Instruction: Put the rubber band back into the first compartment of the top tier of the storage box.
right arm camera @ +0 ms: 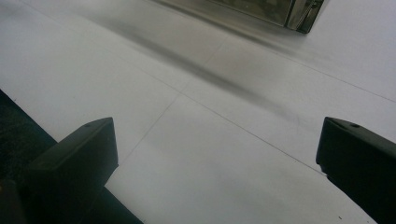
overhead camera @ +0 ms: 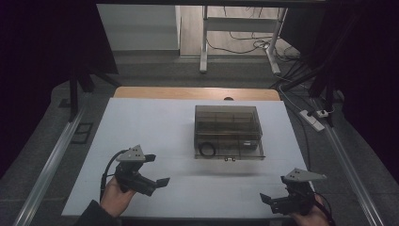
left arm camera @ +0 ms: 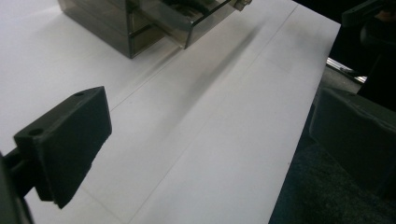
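The box (overhead camera: 227, 131) is smoky, see-through grey-brown, holding a black ring (overhead camera: 207, 149). The table (overhead camera: 141, 132) is plain white. Both grippers' jaws are black.

1. A white sheet (overhead camera: 155, 132) covers the desk (overhead camera: 141, 92), whose wooden far edge shows bare.
2. A power strip (overhead camera: 314, 118) lies on the grey floor (overhead camera: 155, 70) right of the desk, among cables (overhead camera: 240, 47).
3. White frame legs (overhead camera: 203, 42) stand beyond.
4. Metal rails (overhead camera: 51, 165) flank the desk.
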`<state>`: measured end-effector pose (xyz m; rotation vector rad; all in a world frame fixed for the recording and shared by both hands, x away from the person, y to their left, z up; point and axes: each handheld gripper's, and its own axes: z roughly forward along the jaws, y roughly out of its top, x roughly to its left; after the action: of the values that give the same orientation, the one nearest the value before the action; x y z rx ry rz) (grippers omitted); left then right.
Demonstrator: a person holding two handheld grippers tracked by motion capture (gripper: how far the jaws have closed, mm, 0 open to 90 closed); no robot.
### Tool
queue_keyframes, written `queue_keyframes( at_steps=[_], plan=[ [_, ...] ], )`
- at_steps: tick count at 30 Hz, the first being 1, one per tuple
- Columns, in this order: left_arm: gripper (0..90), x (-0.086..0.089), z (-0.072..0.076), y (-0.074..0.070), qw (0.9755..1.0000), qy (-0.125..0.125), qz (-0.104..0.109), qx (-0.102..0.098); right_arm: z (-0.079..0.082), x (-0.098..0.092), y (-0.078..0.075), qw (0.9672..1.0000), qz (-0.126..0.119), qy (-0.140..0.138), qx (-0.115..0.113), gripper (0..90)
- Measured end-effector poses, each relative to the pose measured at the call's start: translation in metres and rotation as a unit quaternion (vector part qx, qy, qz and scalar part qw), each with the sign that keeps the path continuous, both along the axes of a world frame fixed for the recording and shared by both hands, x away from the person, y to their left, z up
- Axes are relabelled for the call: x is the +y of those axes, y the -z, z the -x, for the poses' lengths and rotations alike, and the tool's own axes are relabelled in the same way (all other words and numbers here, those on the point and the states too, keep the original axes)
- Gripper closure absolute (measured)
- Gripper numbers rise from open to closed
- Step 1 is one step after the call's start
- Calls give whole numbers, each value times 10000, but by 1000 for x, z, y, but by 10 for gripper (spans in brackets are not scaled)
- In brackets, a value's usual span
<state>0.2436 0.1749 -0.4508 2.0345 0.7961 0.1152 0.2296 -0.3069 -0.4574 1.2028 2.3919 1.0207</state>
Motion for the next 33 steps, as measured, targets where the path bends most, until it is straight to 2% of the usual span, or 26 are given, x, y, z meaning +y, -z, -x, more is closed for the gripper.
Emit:
queue_keyframes(
  at_steps=[17,33],
  plan=[
    [0,37,24,9,9987,-451,236,-33,0,0,0,10000,8,1,-4,0],
    [0,79,49,22,9946,-992,291,46,0,1,0,10000,17,15,15,0]
  ],
)
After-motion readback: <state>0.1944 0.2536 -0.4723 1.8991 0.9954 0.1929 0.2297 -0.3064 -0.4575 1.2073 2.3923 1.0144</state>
